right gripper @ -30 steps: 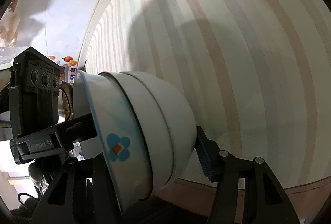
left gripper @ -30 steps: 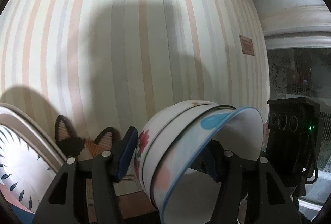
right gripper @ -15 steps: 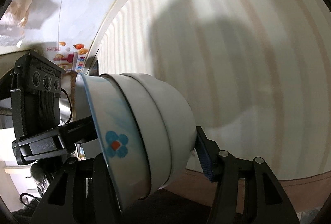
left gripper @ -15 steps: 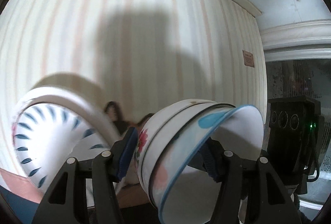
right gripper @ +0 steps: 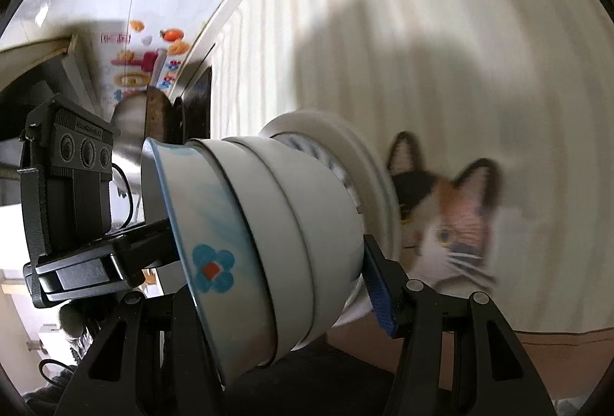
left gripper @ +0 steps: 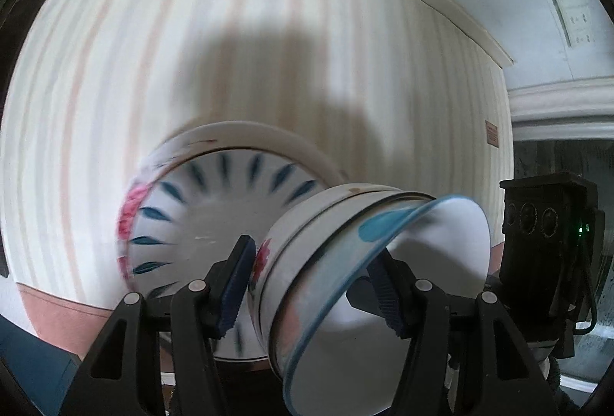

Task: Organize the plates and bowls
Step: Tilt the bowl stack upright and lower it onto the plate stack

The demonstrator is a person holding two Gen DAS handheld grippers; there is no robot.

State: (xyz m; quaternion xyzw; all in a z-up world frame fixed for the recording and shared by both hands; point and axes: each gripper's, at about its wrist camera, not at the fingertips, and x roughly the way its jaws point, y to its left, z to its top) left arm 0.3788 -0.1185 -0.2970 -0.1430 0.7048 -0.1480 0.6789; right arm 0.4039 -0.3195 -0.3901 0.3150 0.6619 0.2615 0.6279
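A stack of three nested white bowls, the inner one blue-rimmed with a blue flower, is held from both sides. My left gripper is shut on the stack; its right finger sits inside the inner bowl. My right gripper is shut on the same stack from the opposite side. Behind the bowls is a stack of plates with blue leaf marks and a pink flower, also in the right wrist view. The bowl stack's base is close to the plates; contact cannot be told.
A striped tablecloth with a calico cat picture covers the surface. The other gripper's black camera box shows in each view. A brown cloth border runs near the front.
Both grippers have swung with the bowl stack, bringing it up to the plates. The plates moved from the left edge toward the centre of the left view; the cat picture appeared on the right.
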